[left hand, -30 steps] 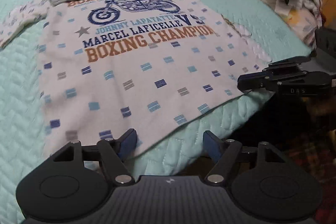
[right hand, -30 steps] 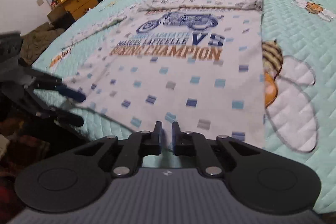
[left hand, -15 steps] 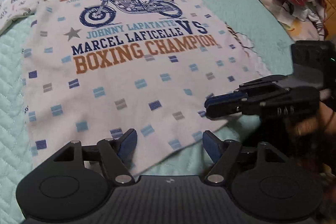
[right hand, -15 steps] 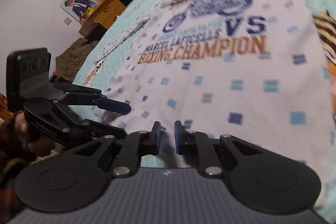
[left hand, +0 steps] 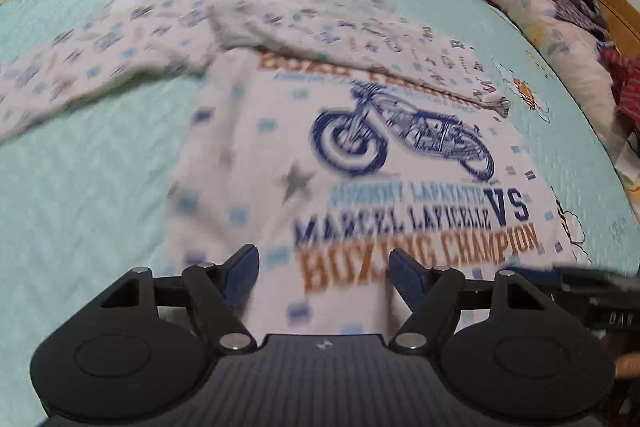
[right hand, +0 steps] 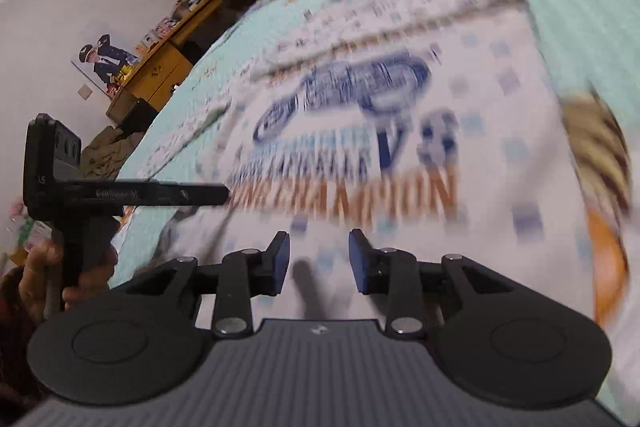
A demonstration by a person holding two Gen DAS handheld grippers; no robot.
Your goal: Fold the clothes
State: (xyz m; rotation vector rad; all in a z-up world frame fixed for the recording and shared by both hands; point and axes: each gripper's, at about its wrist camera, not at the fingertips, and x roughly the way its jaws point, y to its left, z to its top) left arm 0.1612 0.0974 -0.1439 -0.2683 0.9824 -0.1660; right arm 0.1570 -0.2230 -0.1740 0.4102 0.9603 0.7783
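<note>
A printed shirt (left hand: 360,163) is spread flat on the bed's teal quilt (left hand: 100,187). The left tongs (left hand: 322,273) and right tongs (right hand: 318,259) are held released, empty, above its near part.

A white shirt (left hand: 360,155) printed with a blue motorcycle, "BOXING CHAMPION" lettering and small blue squares lies flat on the bed (left hand: 100,167), one sleeve folded across its top, the other spread toward the bed's left edge.
</note>
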